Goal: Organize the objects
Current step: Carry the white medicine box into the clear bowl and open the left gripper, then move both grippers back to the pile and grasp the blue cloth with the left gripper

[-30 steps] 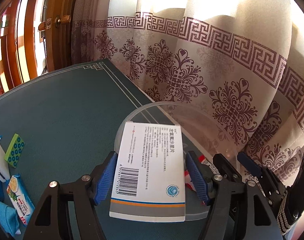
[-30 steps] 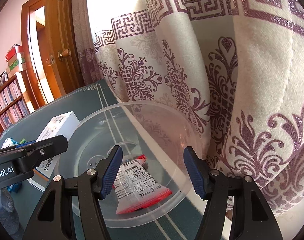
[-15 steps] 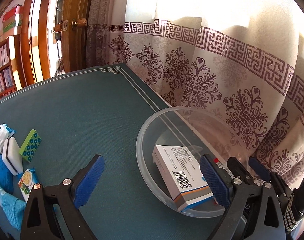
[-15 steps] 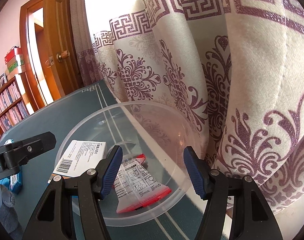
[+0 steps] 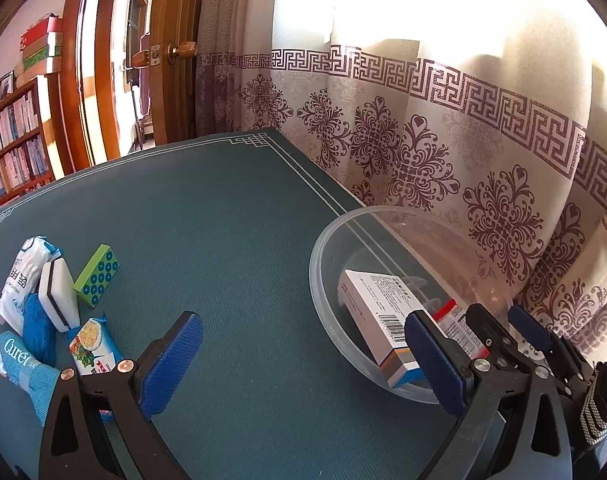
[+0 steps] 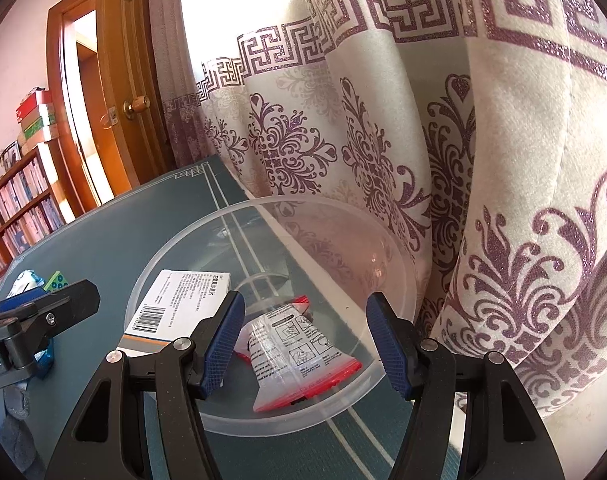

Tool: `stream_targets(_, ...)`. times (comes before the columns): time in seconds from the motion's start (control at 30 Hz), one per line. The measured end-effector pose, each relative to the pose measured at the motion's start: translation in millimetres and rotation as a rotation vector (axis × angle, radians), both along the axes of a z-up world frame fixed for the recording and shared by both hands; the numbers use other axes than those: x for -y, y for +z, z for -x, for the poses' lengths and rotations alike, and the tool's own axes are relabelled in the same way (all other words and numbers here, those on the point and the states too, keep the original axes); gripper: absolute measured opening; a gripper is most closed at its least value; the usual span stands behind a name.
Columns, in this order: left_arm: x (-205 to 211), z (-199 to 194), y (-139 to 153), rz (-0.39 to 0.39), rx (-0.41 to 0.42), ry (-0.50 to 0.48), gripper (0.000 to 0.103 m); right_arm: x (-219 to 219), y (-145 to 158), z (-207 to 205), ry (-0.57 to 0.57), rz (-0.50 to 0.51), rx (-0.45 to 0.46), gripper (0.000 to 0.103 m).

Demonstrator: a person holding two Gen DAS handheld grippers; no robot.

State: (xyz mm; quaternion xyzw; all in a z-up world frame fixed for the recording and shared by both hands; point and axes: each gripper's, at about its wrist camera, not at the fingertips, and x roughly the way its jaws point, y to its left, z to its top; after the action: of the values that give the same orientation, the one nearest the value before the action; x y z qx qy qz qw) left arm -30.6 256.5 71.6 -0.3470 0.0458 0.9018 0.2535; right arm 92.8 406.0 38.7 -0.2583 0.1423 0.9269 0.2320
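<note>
A clear plastic bowl point(image 5: 315, 256) stands on the green table mat by the curtain. Inside it lie a white medicine box point(image 5: 375, 300) with a barcode and a red-and-white sachet point(image 6: 303, 348). My left gripper point(image 5: 303, 324) hovers just left of the bowl, its jaws opening wide with nothing between them. One of its blue pads overlaps the box's near end in the picture without gripping it. My right gripper point(image 6: 306, 300) hangs open above the bowl point(image 6: 175, 248), over the sachet, pads clear of it. The box point(image 6: 183, 296) lies to its left.
At the mat's left edge sits a cluster: a white pack point(image 5: 23, 276), a white-and-black sponge point(image 5: 57, 296), a green dotted box point(image 5: 97, 274), a noodle sachet point(image 5: 93, 344) and a blue tube point(image 5: 23, 364). A patterned curtain point(image 5: 423, 140) hangs behind the bowl.
The left gripper let go of the white box, which dropped flat into the bowl. Its jaws spread wide and it swung to the left. The right gripper stayed still.
</note>
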Motion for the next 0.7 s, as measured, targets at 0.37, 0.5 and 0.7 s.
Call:
stream_targets(0.37, 32, -8, 3, -0.008, -0.018, 0.072, 0.103, 19, 8, -1, 0.057, 0.000, -0.043, 0.067)
stream_targets(0.5, 45, -10, 4, -0.014, -0.020, 0.095, 0.103, 28, 10, -2, 0.079, -0.001, -0.050, 0.067)
stream_targets(0.7, 64, -13, 6, -0.024, -0.023, 0.128, 0.103, 45, 14, 2, 0.119, -0.010, -0.056, 0.067)
